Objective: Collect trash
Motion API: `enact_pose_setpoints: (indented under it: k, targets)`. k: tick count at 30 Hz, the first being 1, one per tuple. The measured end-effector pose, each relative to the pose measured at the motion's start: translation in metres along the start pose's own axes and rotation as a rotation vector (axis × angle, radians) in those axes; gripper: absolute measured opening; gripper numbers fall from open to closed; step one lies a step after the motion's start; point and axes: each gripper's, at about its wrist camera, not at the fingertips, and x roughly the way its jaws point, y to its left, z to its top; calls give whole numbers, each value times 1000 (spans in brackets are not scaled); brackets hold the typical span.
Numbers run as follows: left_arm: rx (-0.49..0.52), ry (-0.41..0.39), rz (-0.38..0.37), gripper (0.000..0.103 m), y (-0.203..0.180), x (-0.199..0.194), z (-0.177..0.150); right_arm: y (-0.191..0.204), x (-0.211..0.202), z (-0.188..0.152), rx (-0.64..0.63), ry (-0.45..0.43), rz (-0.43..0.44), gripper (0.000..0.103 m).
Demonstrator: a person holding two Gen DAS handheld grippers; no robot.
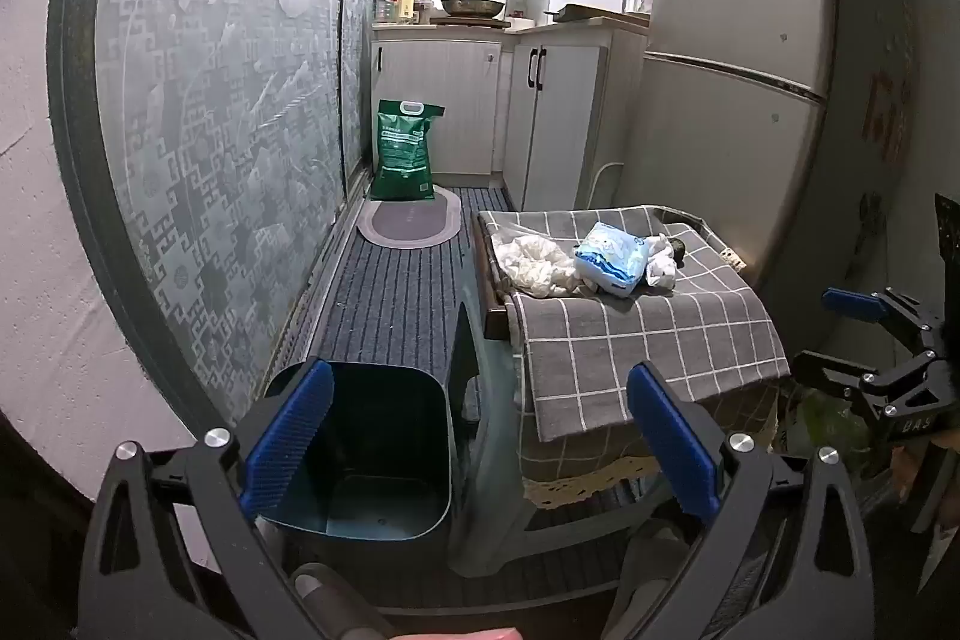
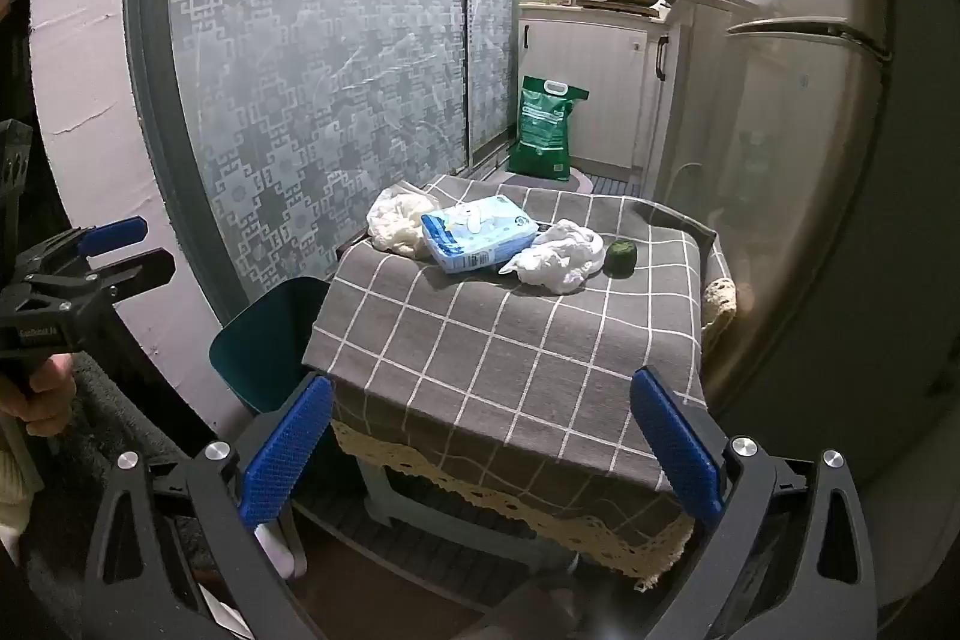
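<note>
While both claws, left claw (image 1: 480,451) and right claw (image 2: 477,451), hang released and empty, crumpled white tissue (image 2: 561,256), white plastic bag (image 2: 396,220) and blue wipes pack (image 2: 477,232) await collection on the grey checked-cloth table (image 2: 510,352), beside the dark teal plastic bin (image 1: 366,454), apparently placed for drops.

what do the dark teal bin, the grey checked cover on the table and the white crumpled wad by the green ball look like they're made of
Dark teal bin: likely smooth plastic, with a faint sheen and moulded rounded corners.
Grey checked cover: woven fabric, matte, draping over the edge.
White crumpled wad: probably tissue paper or thin cloth, softly creased.
</note>
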Motion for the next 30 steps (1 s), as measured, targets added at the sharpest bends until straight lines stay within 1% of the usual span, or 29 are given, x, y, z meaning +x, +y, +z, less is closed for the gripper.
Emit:
enact_pose_setpoints:
  k: [11, 30]
  targets:
    - [2, -3, 1, 100, 0, 1, 0, 6, 2, 1, 0, 1, -3, 100]
    - [1, -7, 1, 100, 0, 0, 0, 5, 2, -1, -16, 3, 5, 100]
